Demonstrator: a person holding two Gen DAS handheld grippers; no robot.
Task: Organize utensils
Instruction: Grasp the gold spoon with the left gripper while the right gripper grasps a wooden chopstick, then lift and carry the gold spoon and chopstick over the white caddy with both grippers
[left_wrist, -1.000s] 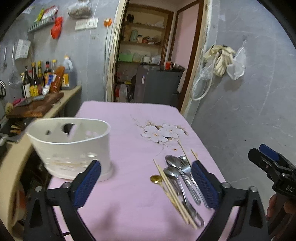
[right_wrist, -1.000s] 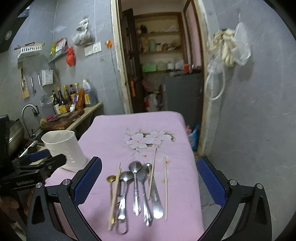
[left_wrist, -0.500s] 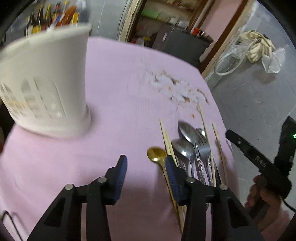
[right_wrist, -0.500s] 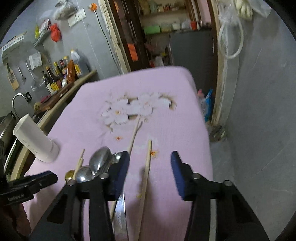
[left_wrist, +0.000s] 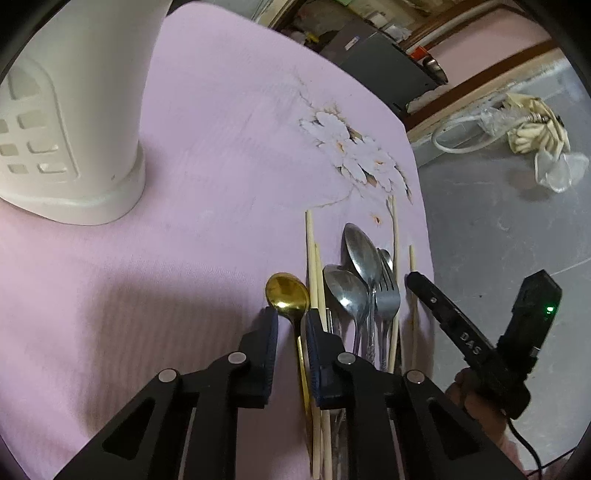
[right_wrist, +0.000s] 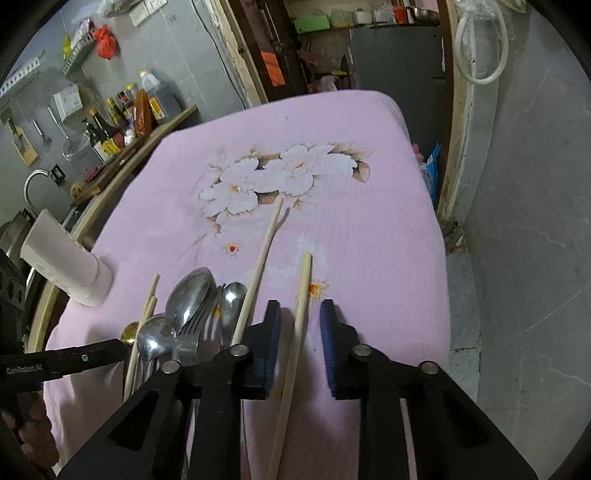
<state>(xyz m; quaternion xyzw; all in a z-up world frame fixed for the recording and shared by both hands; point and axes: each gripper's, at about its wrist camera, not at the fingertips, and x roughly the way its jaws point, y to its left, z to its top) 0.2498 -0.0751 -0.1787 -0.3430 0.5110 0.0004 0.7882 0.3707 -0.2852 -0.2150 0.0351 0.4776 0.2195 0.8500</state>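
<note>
Both claws are down over the row of utensils at the near right of the pink-clothed table (left_wrist: 192, 206). My left claw (left_wrist: 291, 325) has just been closing, and its jaws now straddle the neck of the gold spoon (left_wrist: 287, 291), whose handle runs back between the pads. I see a sliver of gap on each side, so I judge it not yet clamped.

My right claw (right_wrist: 298, 328) has likewise been narrowing around the outermost chopstick (right_wrist: 297, 332), which lies loose between the jaws, nearer the left pad, untouched.

The white utensil holder (left_wrist: 74, 110) stands well apart, at the far left of the table.

Notes for the pickup:
- Finish both closures before lifting (thin stock slips out of a half-shut grip).
- Left: two chopsticks (left_wrist: 314, 266) lie just beside the gold spoon; keep the right pad inboard of them, or they come along.
- Right: centre the chopstick between the pads first; an off-centre pinch will swing it.
- Lift straight up, then carry to the holder.
</note>
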